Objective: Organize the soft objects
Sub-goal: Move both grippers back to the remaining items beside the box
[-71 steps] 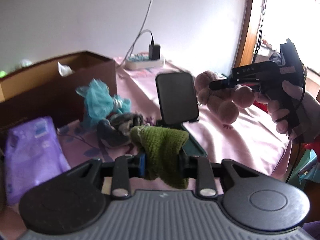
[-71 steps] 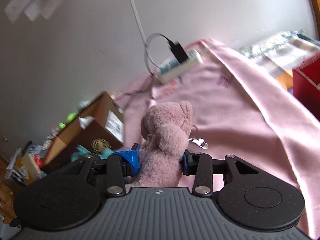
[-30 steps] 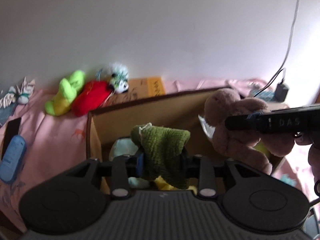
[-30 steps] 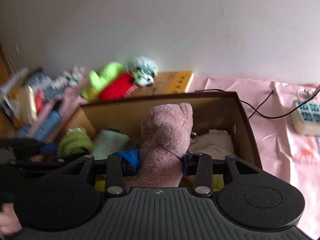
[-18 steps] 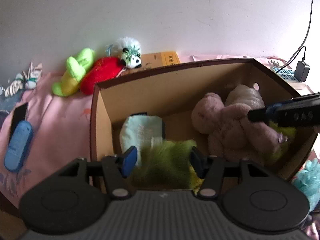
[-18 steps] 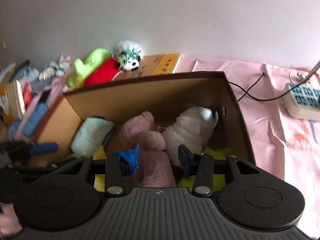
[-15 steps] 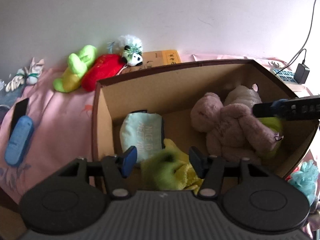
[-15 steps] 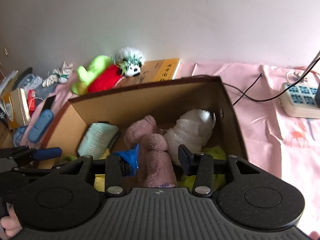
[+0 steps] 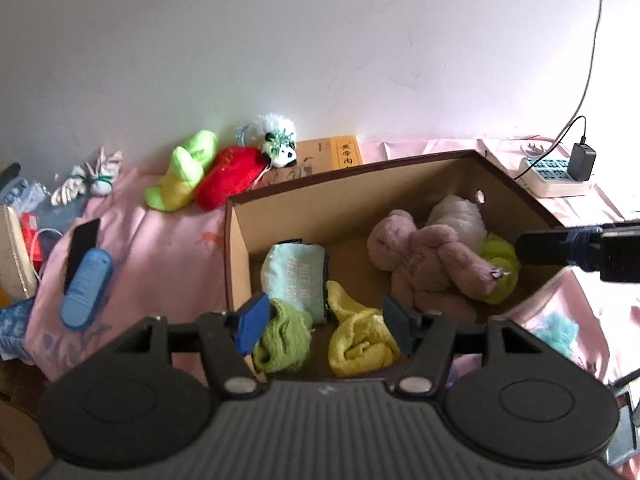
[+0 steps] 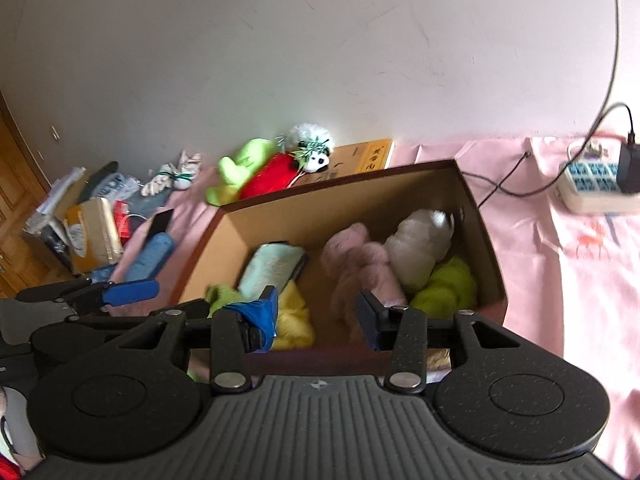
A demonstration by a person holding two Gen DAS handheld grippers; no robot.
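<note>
Pink sheet [image 9: 168, 248] covers the surface under everything. On it sits the open cardboard box [image 9: 236, 264], below both my grippers.

Inside the box: pink teddy bear [image 9: 424, 256] lying on the right side, a white plush [image 9: 460, 216] behind it at the far right corner, a lime fuzzy item [image 9: 500, 260] at the right wall. Mint pouch [image 9: 296, 276] leans mid-left. Green knit cloth [image 9: 284, 336] lies crumpled at the near left, yellow cloth [image 9: 360, 340] just beside it on the right.

My left gripper [image 9: 324, 322] hangs over the near edge of the box, its fingers spread and having just opened further, nothing between them; the green knit cloth lies loose below. My right gripper [image 10: 320, 316] is released too, fingers apart above the box, the teddy bear lying free beneath, not touched.

Outside, far left of the box by the wall: lime-green plush [image 9: 180, 176], red plush [image 9: 232, 176], small panda toy [image 9: 278, 148], and an orange book [image 9: 332, 152]. Blue case [image 9: 86, 284] near left on the sheet. Power strip [image 9: 556, 176] with a black charger far right.
</note>
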